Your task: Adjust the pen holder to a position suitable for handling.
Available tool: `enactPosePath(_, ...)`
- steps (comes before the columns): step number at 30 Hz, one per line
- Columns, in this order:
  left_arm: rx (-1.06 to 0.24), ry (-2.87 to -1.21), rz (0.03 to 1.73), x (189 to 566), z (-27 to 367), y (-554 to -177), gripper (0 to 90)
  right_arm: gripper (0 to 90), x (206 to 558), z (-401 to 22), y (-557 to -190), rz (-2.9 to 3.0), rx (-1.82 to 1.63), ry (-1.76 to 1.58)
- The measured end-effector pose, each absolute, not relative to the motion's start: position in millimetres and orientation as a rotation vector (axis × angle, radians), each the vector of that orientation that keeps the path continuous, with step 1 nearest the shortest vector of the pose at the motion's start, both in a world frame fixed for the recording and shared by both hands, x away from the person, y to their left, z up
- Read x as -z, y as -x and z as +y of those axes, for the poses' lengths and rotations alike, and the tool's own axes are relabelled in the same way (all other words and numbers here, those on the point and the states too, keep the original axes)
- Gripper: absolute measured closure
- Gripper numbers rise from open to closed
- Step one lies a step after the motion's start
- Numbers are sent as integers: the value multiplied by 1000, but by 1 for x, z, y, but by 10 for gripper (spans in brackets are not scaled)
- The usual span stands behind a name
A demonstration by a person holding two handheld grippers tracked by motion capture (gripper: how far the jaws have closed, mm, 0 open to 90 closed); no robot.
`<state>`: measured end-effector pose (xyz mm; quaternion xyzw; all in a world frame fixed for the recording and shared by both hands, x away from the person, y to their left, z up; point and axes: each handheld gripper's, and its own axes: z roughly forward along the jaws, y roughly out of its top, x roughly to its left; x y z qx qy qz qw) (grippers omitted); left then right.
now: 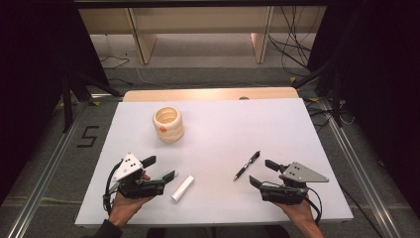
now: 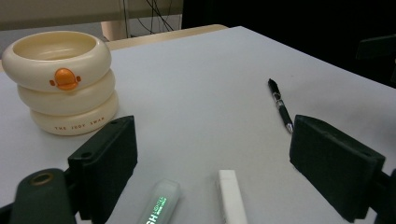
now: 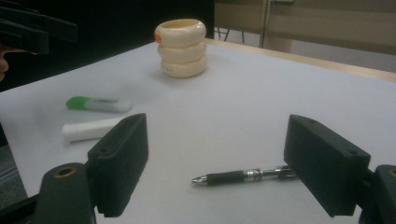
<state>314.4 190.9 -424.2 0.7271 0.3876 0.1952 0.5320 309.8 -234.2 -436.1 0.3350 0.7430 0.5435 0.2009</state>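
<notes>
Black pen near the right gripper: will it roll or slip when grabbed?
The black pen lies flat on the smooth white table, so a sideways nudge may roll it, though any clip could stop that. It looks stiff and light. Its ribbed grip section should hold better than the shiny metal band, which is probably slippery.

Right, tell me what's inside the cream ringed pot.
The cream ringed plastic pot shows just its pale inner wall near the rim in the high view; nothing sticks out. Its bottom is hidden by its wall.

Cream ringed pot (image 1: 168, 124), far side.
</notes>
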Motion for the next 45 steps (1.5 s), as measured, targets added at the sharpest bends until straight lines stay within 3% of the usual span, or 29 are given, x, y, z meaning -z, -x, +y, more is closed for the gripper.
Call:
enactPosePath(21, -498, -1709, 987, 421, 194, -321, 147, 232, 435, -235, -310, 2065, -1520, -947)
enactPosePath(31, -578, -1700, 1073, 411, 196, -347, 149, 232, 435, -235, -309, 2063, -1522, -934)
enactPosePath(45, -581, -1668, 1141, 407, 202, -373, 152, 232, 435, -234, -309, 2063, -1527, -937)
